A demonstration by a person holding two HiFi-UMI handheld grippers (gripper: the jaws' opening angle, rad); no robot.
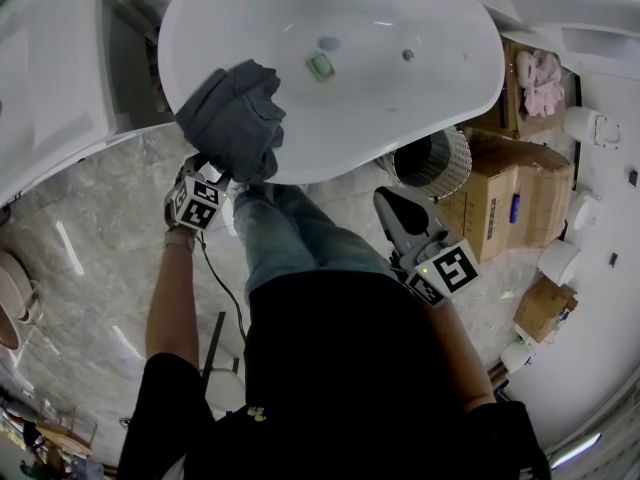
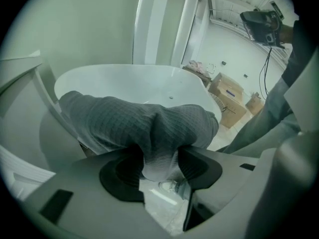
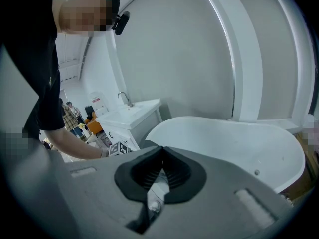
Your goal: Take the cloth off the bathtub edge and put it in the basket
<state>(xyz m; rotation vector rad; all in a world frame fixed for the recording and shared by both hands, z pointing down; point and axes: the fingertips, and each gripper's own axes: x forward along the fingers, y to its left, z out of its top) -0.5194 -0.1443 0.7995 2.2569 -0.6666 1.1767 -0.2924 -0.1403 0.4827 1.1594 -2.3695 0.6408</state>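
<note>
1 grey cloth (image 1: pixel 235 118) is draped over the near-left rim of the white bathtub (image 1: pixel 400 118). Its long axis runs along the rim (left to right in the left gripper view), with edges spilling both into the tub and down the outside. Left gripper (image 2: pixel 159 161) comes at it from below and outside the tub, with both pads pinching a hanging fold of the cloth. Right gripper (image 3: pixel 160 156) is held apart over the floor, its jaws closed together on nothing. Basket (image 1: pixel 455 153) stands on the floor just beside the tub (right of the person's legs).
</note>
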